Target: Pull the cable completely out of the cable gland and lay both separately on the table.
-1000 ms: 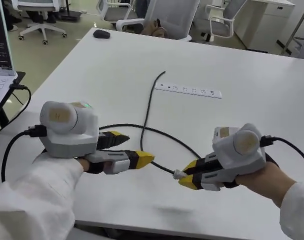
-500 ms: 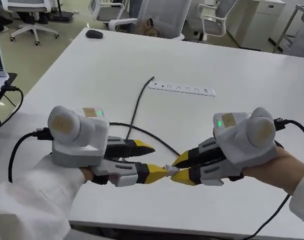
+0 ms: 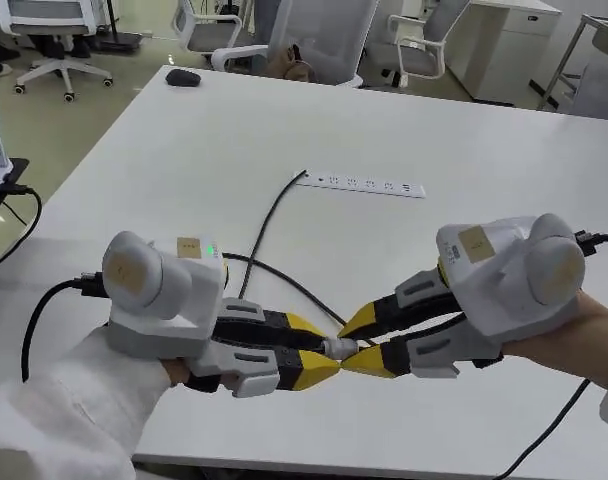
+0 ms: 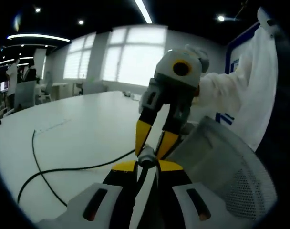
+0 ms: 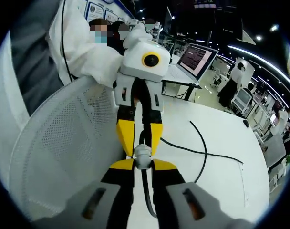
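We saw the small pale-grey cable gland, still on its black cable, pinched by the left gripper and the right gripper, both narrowly closed.

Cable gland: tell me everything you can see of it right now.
The cable gland is a small, pale grey-white piece, plastic by its look, rounded with a ring-like collar. The black cable runs into it and is not yet pulled out. It sits where the two grippers meet: the right gripper's tongs pinch it, and the left gripper's tongs flank it, grip unclear. Finer detail is too small to tell.
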`<state>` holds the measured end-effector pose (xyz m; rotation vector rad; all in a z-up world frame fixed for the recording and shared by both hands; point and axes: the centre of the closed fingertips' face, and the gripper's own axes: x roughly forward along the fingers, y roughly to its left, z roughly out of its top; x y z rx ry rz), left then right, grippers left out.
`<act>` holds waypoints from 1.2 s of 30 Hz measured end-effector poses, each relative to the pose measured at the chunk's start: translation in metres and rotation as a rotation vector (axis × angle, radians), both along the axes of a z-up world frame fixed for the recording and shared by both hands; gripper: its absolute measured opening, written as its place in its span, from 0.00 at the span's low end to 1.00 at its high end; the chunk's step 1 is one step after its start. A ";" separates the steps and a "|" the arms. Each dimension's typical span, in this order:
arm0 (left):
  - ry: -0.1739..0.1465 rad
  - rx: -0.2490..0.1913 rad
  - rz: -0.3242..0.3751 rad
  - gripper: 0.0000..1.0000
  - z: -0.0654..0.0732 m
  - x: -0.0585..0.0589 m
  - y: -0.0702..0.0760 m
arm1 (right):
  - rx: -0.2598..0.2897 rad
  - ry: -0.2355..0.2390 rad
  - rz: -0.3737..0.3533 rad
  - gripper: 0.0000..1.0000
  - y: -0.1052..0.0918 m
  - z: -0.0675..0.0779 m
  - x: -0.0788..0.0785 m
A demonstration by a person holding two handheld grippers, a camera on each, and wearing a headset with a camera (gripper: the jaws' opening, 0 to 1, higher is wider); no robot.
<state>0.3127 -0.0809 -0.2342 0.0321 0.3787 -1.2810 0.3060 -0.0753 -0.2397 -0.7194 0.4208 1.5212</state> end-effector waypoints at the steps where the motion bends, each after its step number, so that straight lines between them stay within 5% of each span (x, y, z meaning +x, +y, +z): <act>1: -0.012 0.002 0.004 0.17 0.001 0.001 0.000 | -0.001 -0.009 -0.002 0.11 -0.001 0.001 0.001; 3: 0.004 -0.002 0.010 0.17 0.002 0.002 0.000 | -0.004 -0.013 -0.003 0.11 0.000 0.002 0.000; 4: 0.064 -0.040 0.031 0.17 0.005 0.003 0.000 | -0.010 -0.016 -0.011 0.11 0.001 0.003 0.000; 5: 0.088 -0.048 0.040 0.17 0.005 0.004 0.001 | -0.013 -0.030 -0.019 0.11 0.002 0.004 0.001; 8: 0.088 -0.046 0.041 0.17 0.005 0.005 0.003 | -0.014 -0.039 -0.029 0.11 0.001 0.005 0.002; 11: 0.128 -0.047 0.061 0.16 0.008 0.005 0.003 | -0.001 -0.030 -0.049 0.12 0.001 0.008 0.003; 15: 0.065 -0.036 0.037 0.16 0.012 0.003 0.006 | 0.019 -0.059 -0.027 0.12 0.004 0.012 0.001; 18: 0.071 -0.062 0.037 0.15 0.017 0.003 0.007 | 0.063 -0.035 -0.027 0.13 0.005 0.018 0.003; 21: 0.060 -0.129 0.038 0.15 0.030 0.005 0.009 | 0.187 0.077 -0.061 0.15 0.004 0.033 0.003; 23: 0.025 -0.174 0.026 0.15 0.043 0.007 0.011 | 0.346 0.155 -0.120 0.23 0.001 0.059 0.011; 24: -0.001 -0.190 0.015 0.15 0.048 0.007 0.012 | 0.374 0.179 -0.134 0.26 0.000 0.063 0.012; 26: -0.059 -0.220 0.000 0.16 0.059 0.008 0.012 | 0.485 0.401 -0.191 0.32 -0.008 0.080 0.010; 27: -0.092 -0.238 -0.007 0.16 0.065 0.009 0.014 | 0.515 0.428 -0.211 0.32 -0.010 0.083 0.013; 30: -0.115 -0.279 -0.001 0.16 0.074 0.009 0.015 | 0.550 0.483 -0.258 0.27 -0.019 0.080 0.018; 34: -0.165 -0.249 -0.035 0.16 0.073 0.001 0.008 | 0.592 0.594 -0.277 0.22 -0.018 0.081 0.013; 36: -0.165 -0.239 -0.049 0.16 0.071 -0.003 0.005 | 0.595 0.594 -0.244 0.19 -0.013 0.080 0.007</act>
